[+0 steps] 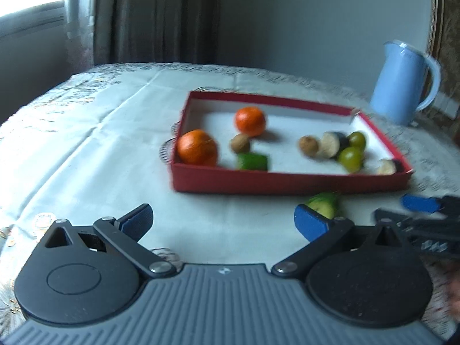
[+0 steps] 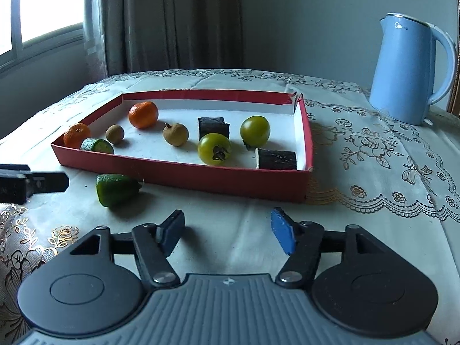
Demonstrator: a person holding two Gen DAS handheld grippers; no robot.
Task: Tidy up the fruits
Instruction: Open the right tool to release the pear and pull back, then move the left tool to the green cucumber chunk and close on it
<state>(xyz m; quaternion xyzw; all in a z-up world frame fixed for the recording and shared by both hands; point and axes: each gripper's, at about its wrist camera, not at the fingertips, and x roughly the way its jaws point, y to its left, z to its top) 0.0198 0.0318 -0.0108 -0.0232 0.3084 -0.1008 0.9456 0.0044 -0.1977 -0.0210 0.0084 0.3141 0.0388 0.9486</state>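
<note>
One green chunk (image 2: 116, 189) left outside the red box (image 2: 184, 176), lying on the tablecloth (image 2: 230, 212) just in front of the near wall, toward its left end. Probably the step in hand: lifting that chunk and setting it inside with the rest.

To do it well:
- Swing sideways until the chunk sits squarely between the pads, not beside one of them.
- Close across the rounded skin rather than the cut face; likely firm, but smooth and prone to roll.
- Lift clear of the red wall before crossing it, since a nudge could shove the light box.
- Set down beside its match, the green piece (image 2: 96, 145) at the box's near-left, next to the two oranges (image 2: 76, 135); bare white floor there, between that piece and the brown longans (image 2: 175, 134).
- Keep away from the green tomatoes (image 2: 214, 148) and dark slabs (image 2: 277, 158) further right, and from the blue kettle (image 2: 408, 72) well beyond the box.

Pose, left to right:
- Left gripper (image 1: 222, 224): tilted down toward the cloth, jaws spread wide, nothing between them; chunk just past its right pad (image 1: 312, 225), near but, as far as the blur allows, not touching. Seen from the right wrist camera as a dark tip at the left edge, pointing toward the chunk.
- Right gripper (image 2: 227, 233): also angled down, low over bare cloth in front of the box, jaws apart and empty, chunk off to its upper left.
</note>
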